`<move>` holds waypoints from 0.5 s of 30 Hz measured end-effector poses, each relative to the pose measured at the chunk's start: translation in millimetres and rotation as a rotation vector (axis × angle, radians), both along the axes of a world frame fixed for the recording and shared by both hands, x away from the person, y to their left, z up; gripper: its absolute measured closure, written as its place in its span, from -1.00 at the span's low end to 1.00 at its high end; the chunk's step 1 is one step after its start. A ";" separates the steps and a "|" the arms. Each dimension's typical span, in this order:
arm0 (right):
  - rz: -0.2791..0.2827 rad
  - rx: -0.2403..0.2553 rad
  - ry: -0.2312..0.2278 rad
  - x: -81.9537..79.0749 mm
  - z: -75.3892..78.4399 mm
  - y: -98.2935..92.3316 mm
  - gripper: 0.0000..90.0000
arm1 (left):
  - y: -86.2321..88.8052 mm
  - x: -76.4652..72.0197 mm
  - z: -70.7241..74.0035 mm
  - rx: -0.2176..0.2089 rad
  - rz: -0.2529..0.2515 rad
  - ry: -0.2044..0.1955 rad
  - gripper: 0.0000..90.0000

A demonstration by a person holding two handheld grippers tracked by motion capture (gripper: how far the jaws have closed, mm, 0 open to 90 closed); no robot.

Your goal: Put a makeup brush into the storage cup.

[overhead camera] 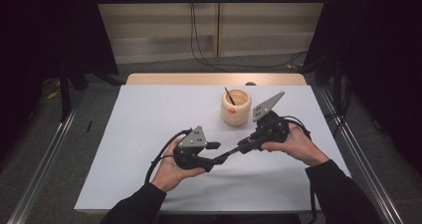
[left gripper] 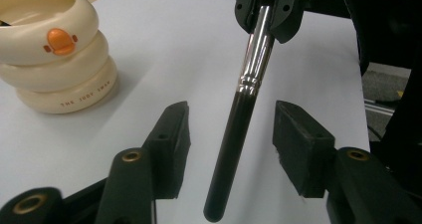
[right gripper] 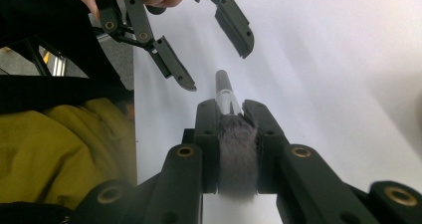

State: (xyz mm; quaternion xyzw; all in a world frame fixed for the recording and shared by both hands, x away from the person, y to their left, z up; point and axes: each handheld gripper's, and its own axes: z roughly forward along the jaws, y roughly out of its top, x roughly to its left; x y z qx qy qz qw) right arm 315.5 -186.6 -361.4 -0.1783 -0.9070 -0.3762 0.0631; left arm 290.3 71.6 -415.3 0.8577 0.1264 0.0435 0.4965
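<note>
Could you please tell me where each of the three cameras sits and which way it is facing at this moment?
High view: above the person's side, looking forward and down on the white table; both forearms, left gripper and right gripper.
Left gripper view: rides on the left gripper, looking along its open jaws at the brush and cream holder.
Right gripper view: rides on the right gripper, clamped on the brush's bristles, facing the left gripper and hand.
All three views share the brush.

A lab: white-covered table (overhead camera: 149, 134) between metal frame rails (overhead camera: 45, 159), dark curtains (overhead camera: 45, 30).
</note>
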 end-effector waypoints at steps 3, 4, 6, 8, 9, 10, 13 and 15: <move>-0.002 -0.014 0.004 -0.5 -3.1 0.3 0.72 | -1.7 -0.3 -2.4 0.026 -0.011 -0.004 0.25; -0.002 -0.010 0.006 -0.2 -4.2 -0.1 0.72 | -2.1 0.2 -3.5 0.039 -0.021 -0.007 0.27; -0.008 -0.008 0.010 0.8 -4.9 -1.4 0.72 | -3.8 0.4 -6.2 0.050 -0.027 -0.010 0.32; -0.013 -0.001 0.011 1.2 -4.8 -2.4 0.72 | -5.6 0.8 -8.4 0.062 -0.024 -0.011 0.37; -0.010 -0.002 0.010 1.2 -4.8 -2.3 0.72 | -6.3 1.4 -9.6 0.065 -0.024 -0.012 0.39; -0.010 0.000 0.008 1.1 -5.0 -2.1 0.72 | -7.0 1.5 -10.5 0.073 -0.021 -0.013 0.41; -0.005 0.002 0.010 0.5 -5.5 -0.4 0.72 | -8.5 1.3 -13.2 0.086 -0.027 -0.015 0.49; 0.005 0.001 0.021 -0.3 -5.2 0.6 0.72 | -9.7 0.6 -13.4 0.093 -0.039 -0.021 0.57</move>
